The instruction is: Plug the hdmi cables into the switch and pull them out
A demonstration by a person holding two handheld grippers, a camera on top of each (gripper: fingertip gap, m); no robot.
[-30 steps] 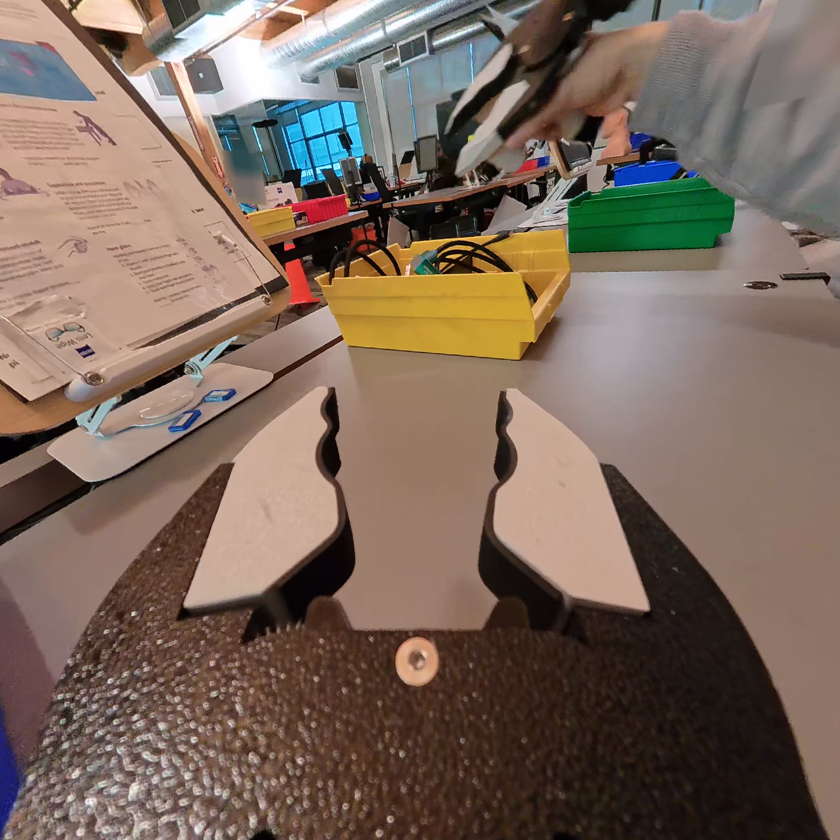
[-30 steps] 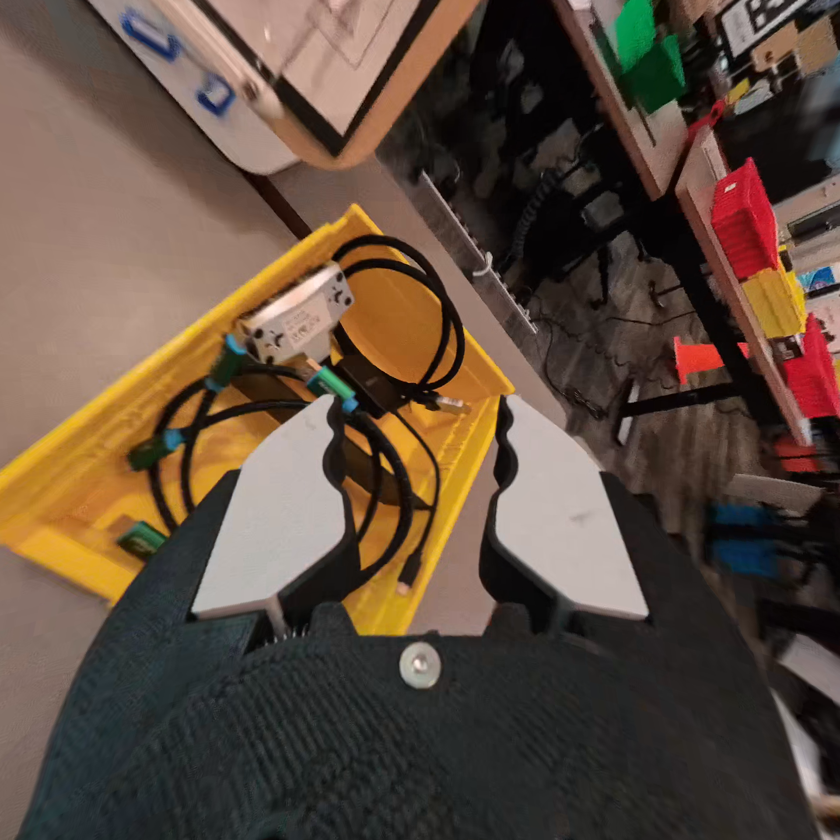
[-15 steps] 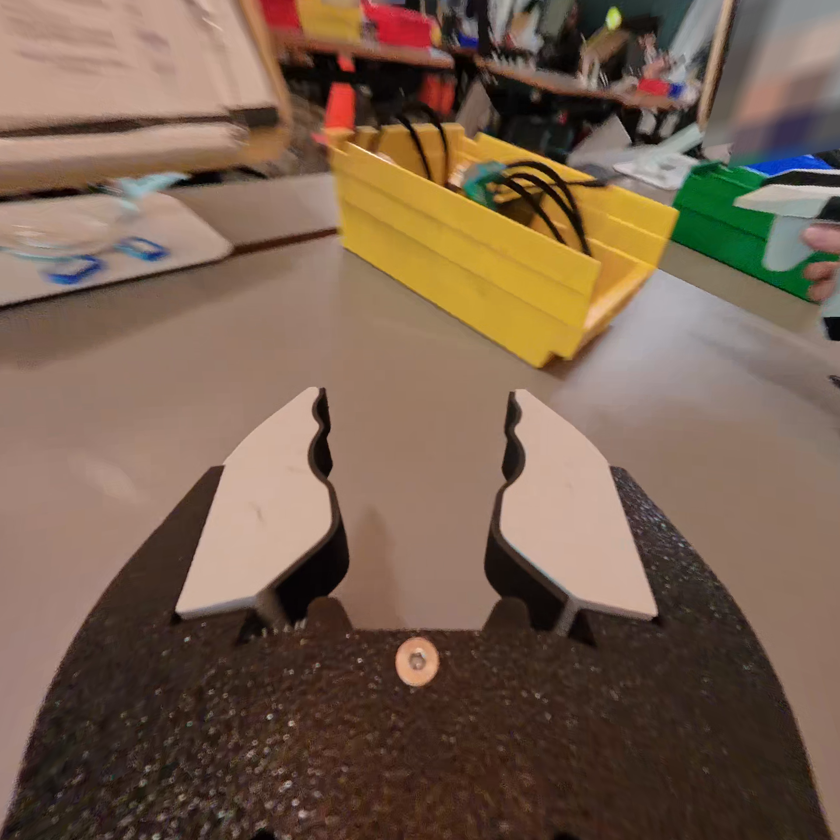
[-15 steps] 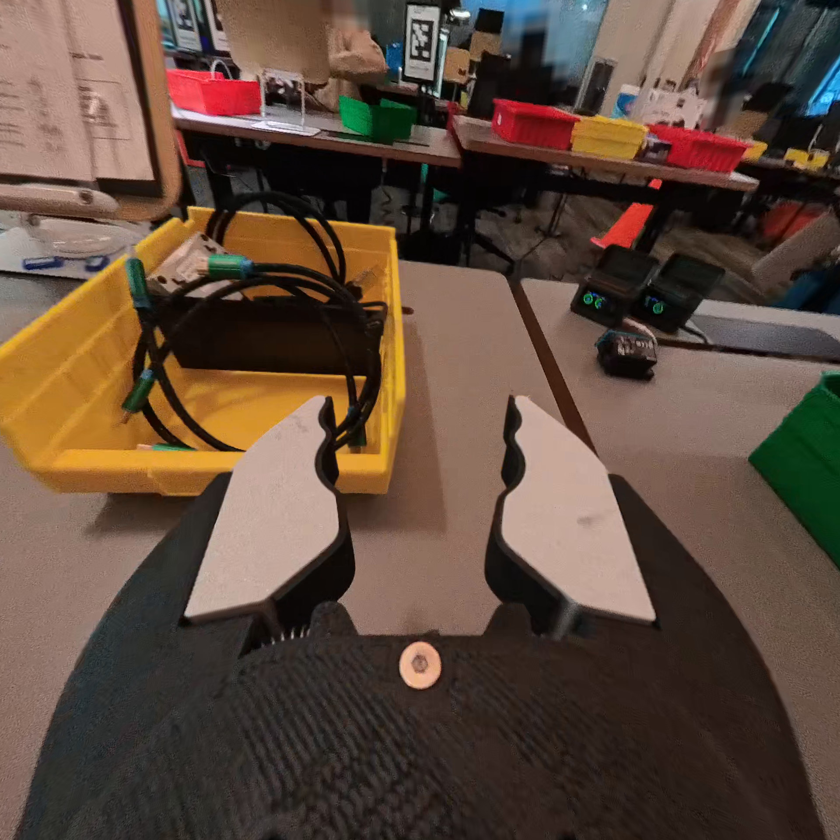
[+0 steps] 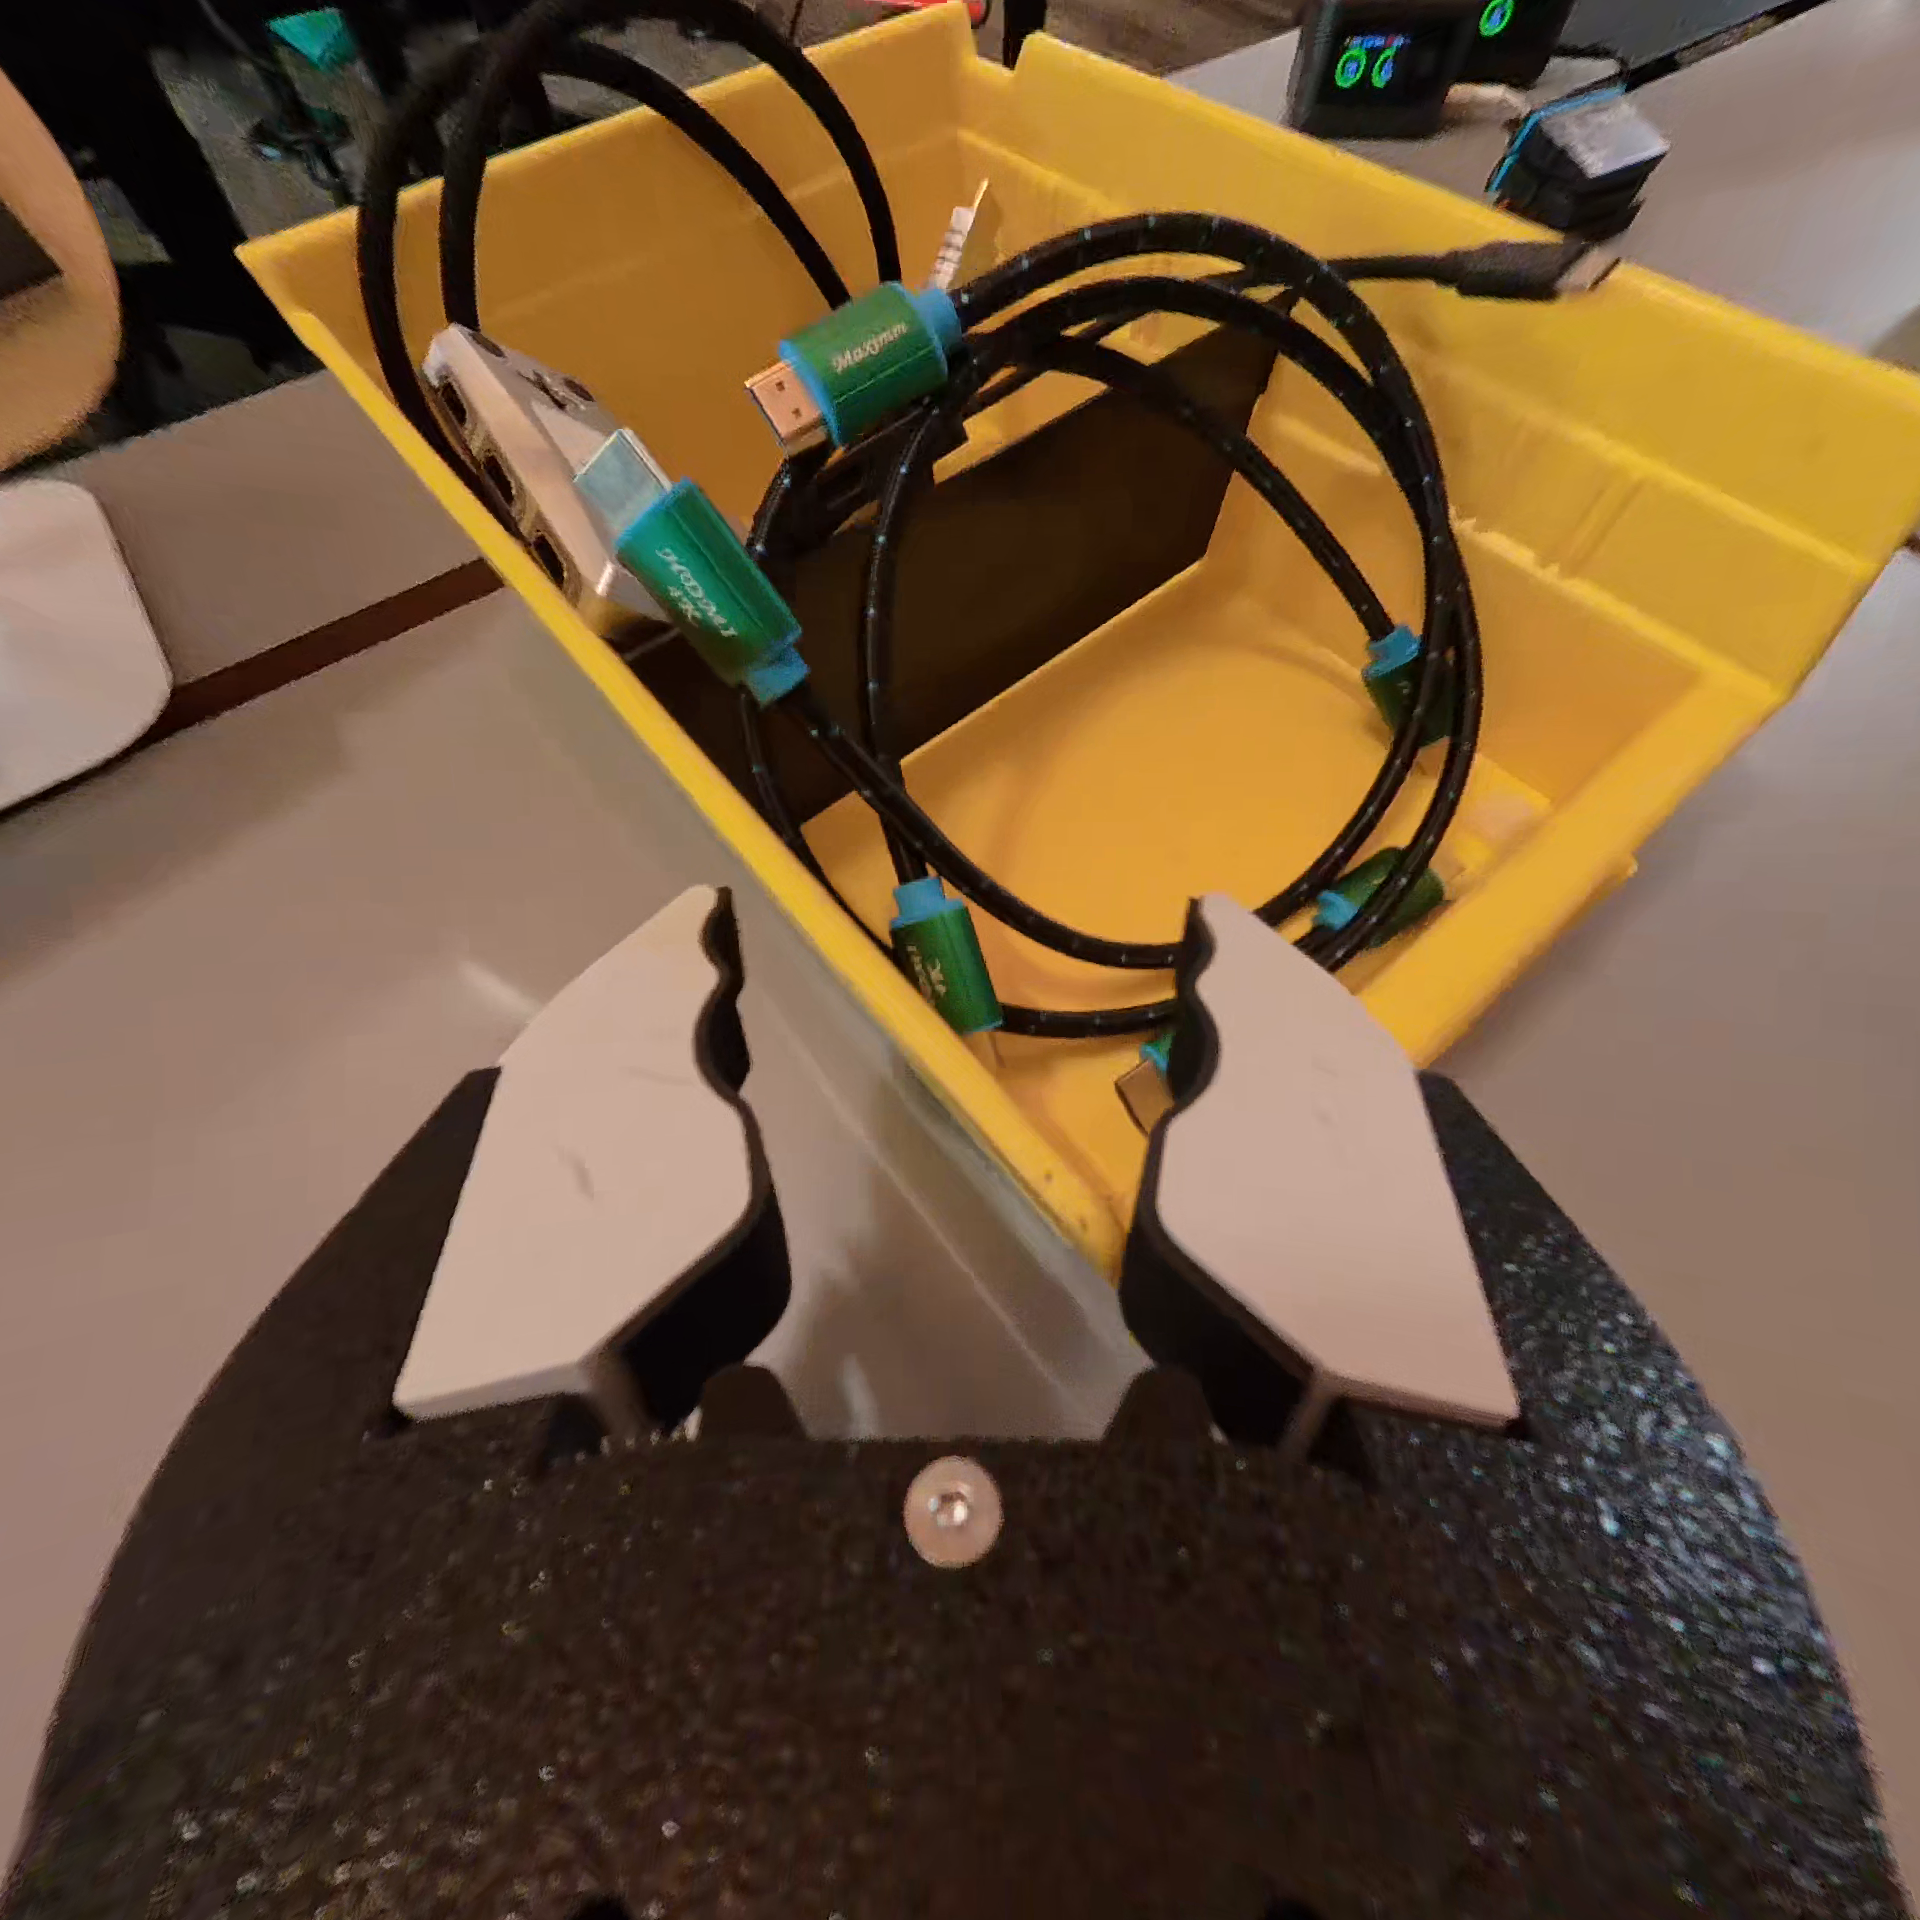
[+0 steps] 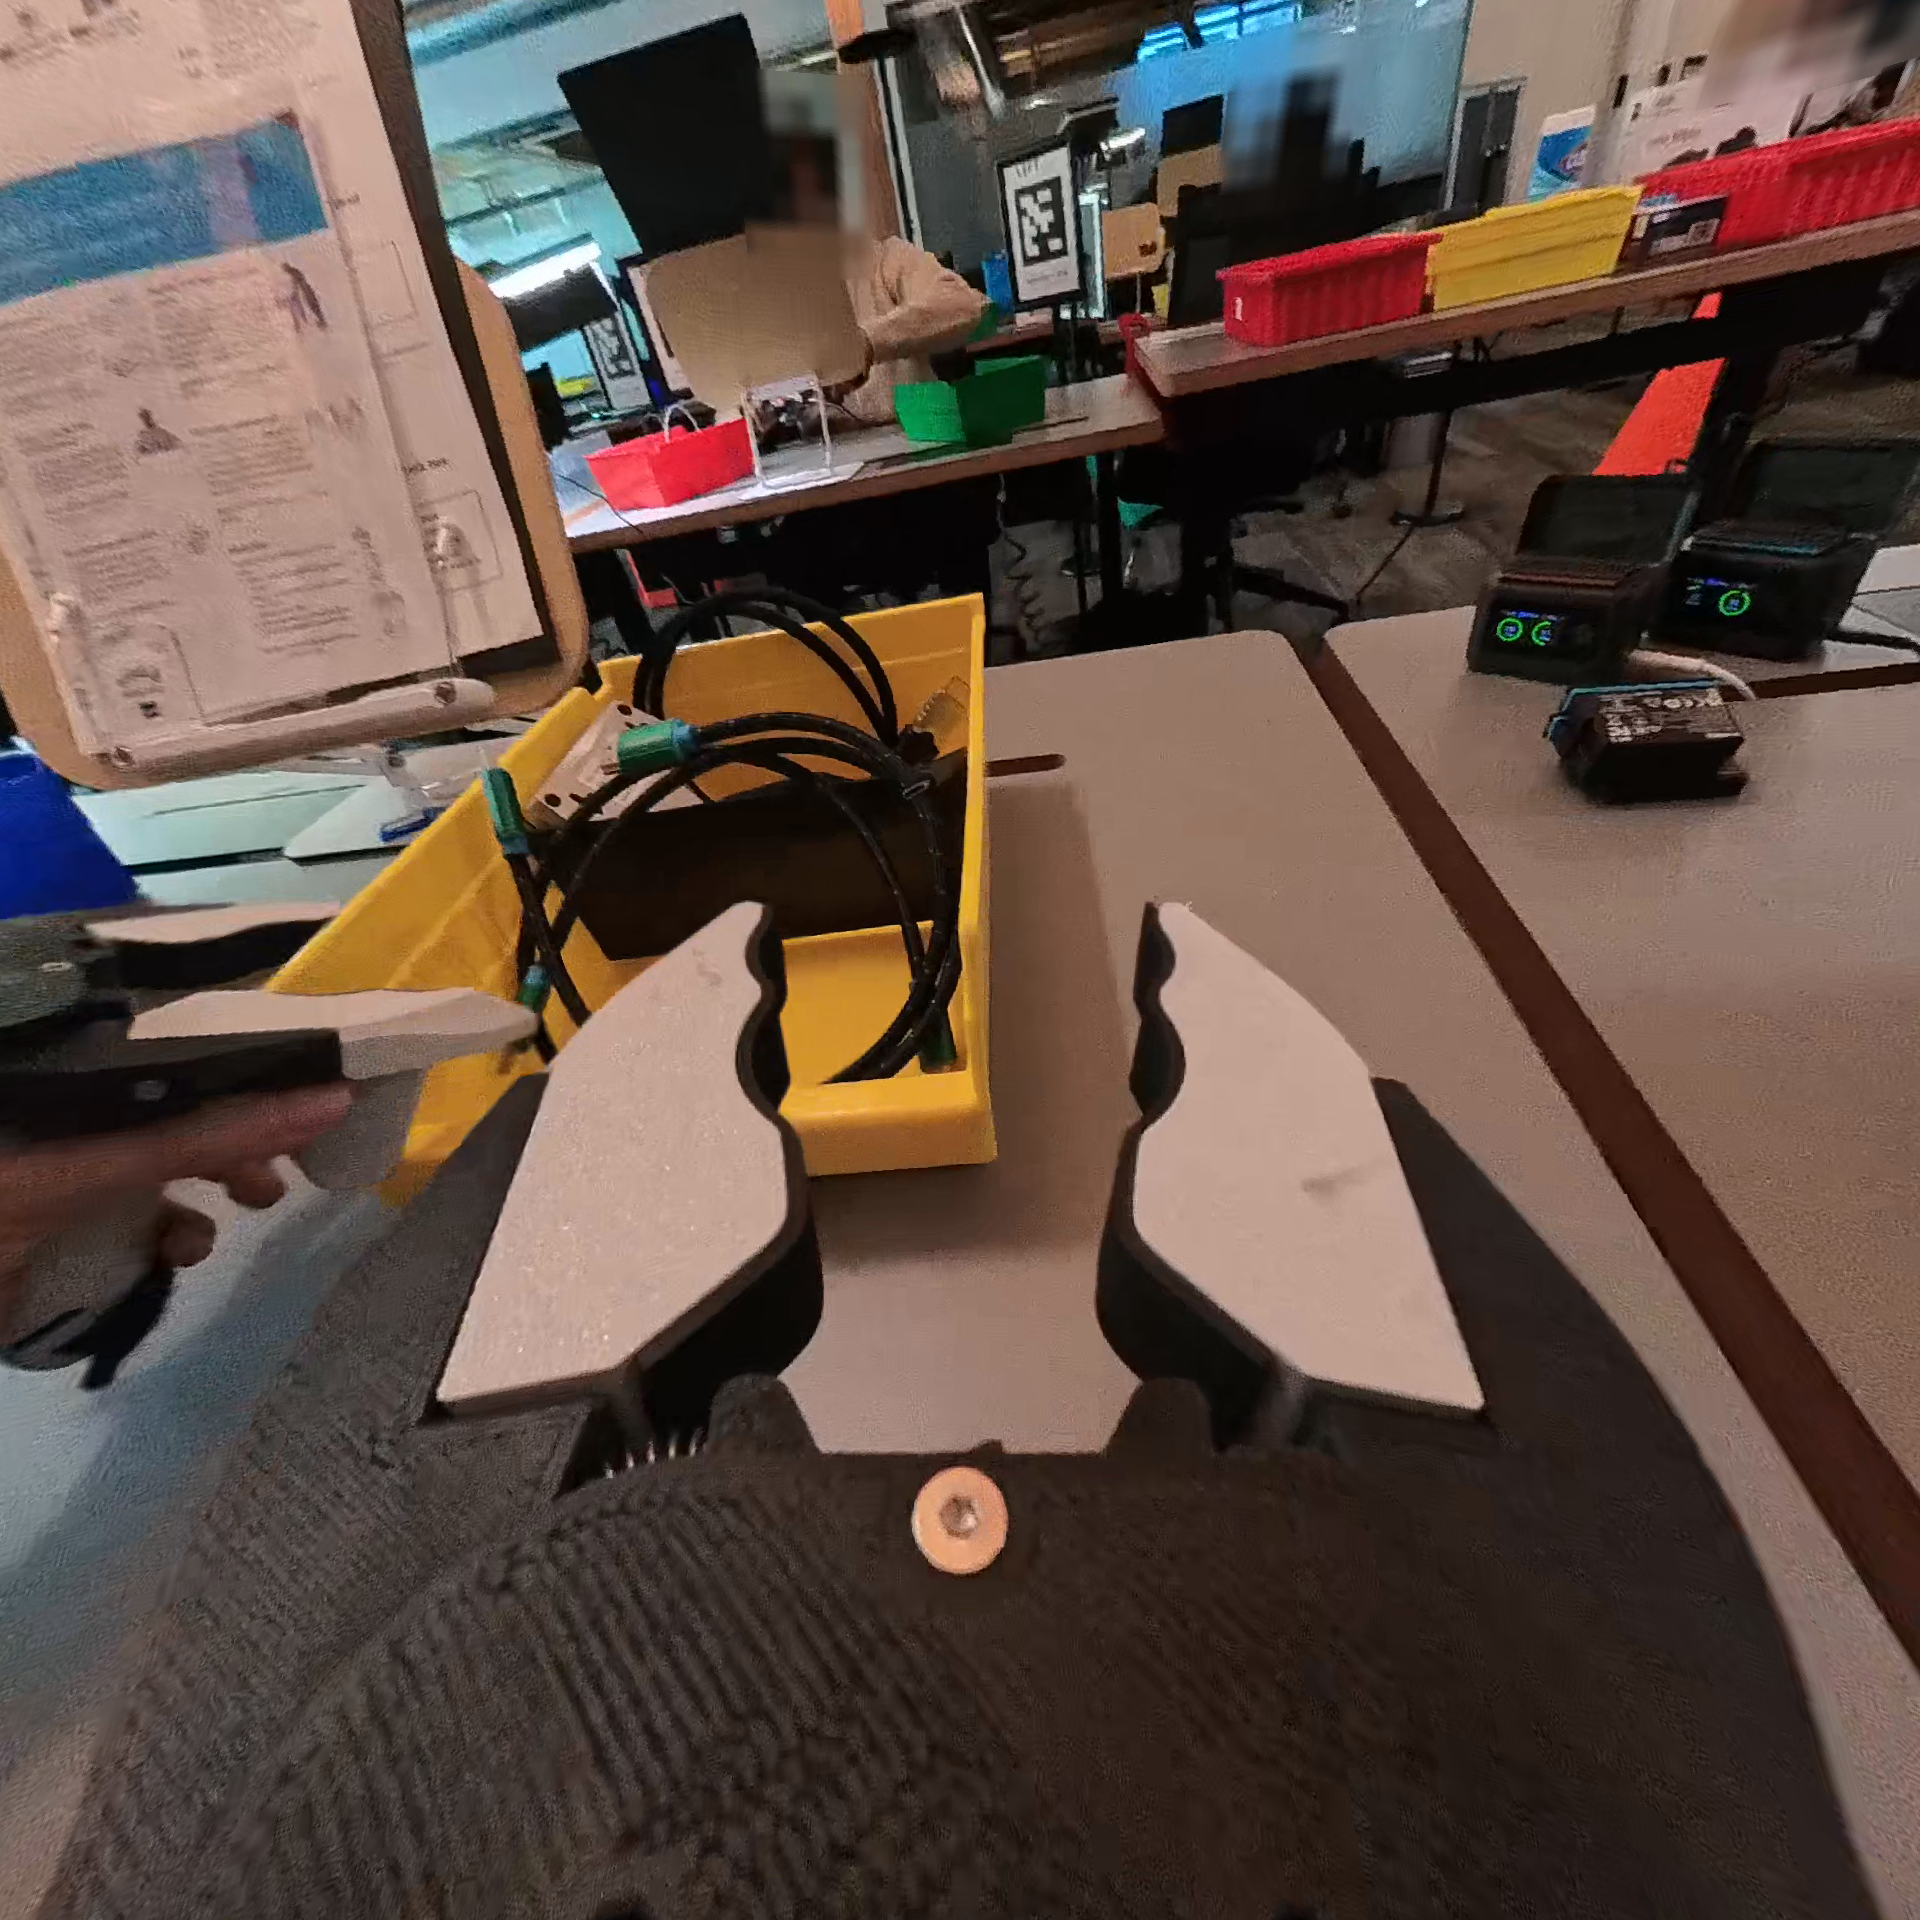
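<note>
A yellow bin (image 5: 1662, 436) holds black braided HDMI cables (image 5: 1423, 488) with green plugs and a silver switch (image 5: 509, 457) that leans on its left wall. One green plug (image 5: 707, 582) lies against the switch; I cannot tell if it is plugged in. Another plug (image 5: 862, 358) sticks up free. My left gripper (image 5: 956, 914) is open and empty over the bin's near wall, close to a low plug (image 5: 945, 966). My right gripper (image 6: 956, 914) is open and empty over the table by the bin's (image 6: 894, 1127) front right corner. The left gripper (image 6: 436, 966) shows there at the bin's left side.
A black divider (image 5: 1039, 540) stands across the bin. A document stand with paper (image 6: 239, 416) rises at the left behind the bin. Two black devices with green displays (image 6: 1558, 613) and a black battery (image 6: 1652, 738) sit on the adjoining table at the right, past a seam (image 6: 1558, 987).
My left gripper has moved forward to the bin and now looks down into it. My right gripper has tilted up and pulled back a little. Both stay open.
</note>
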